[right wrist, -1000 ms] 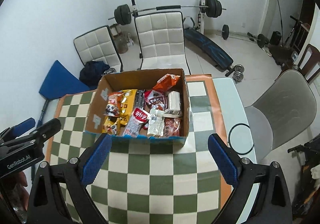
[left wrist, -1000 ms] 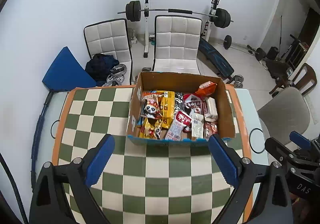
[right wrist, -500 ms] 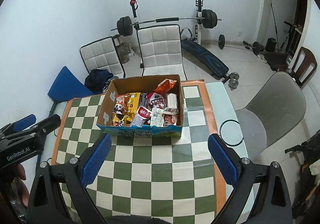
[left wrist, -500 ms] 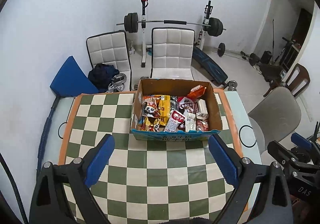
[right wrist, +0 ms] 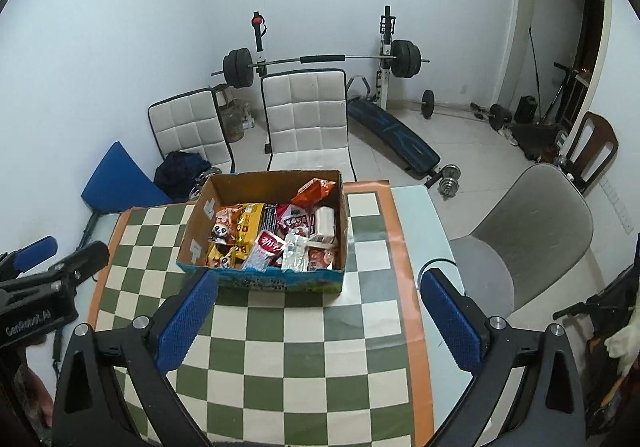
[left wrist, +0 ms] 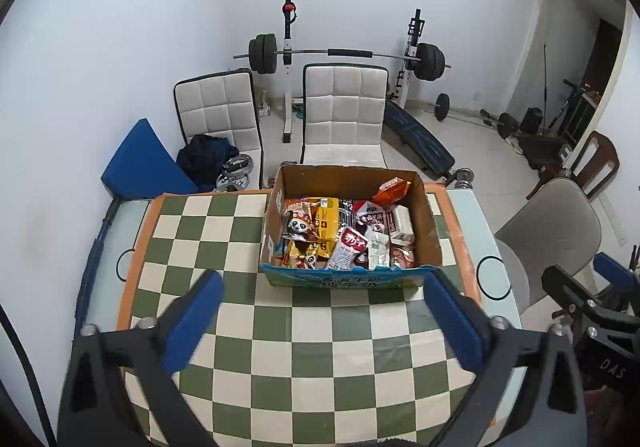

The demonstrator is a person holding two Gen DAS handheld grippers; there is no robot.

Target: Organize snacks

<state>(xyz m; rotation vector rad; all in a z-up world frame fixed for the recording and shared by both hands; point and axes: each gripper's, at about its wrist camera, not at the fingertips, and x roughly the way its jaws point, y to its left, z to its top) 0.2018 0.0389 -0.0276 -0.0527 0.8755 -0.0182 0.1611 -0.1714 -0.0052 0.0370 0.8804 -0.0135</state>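
Left gripper (left wrist: 320,311): nearest the lens; jaws spread wide with nothing between them; it hangs above the checked cloth, short of the box.
Right gripper (right wrist: 316,311): likewise agape and empty; its left pad sits visually over the box's near left corner, though whether it touches cannot be told.
Checked cloth (left wrist: 256,343): green and cream squares with an orange border, covering the pale table (left wrist: 492,247); a loose cloth may slide if the box is pushed, dragging the box with it.
Cardboard box (left wrist: 348,281): stands on the far half of the cloth, open-topped; it is probably light, so a sideways nudge from either finger could shift or tip it.
Snacks (left wrist: 344,235): all packets lie inside the box, crowded and overlapping; a panda-printed packet (left wrist: 298,225) at left, a red-and-white sachet (left wrist: 350,245) near the front, an orange bag (left wrist: 394,187) propped against the far right wall; a pinch on one wrapper risks lifting its neighbour too, and slick film may slip from the pads.
Far edge: the box sits close to the table's far side, with white chairs (left wrist: 344,115) beyond; anything knocked outward would likely fall to the floor.
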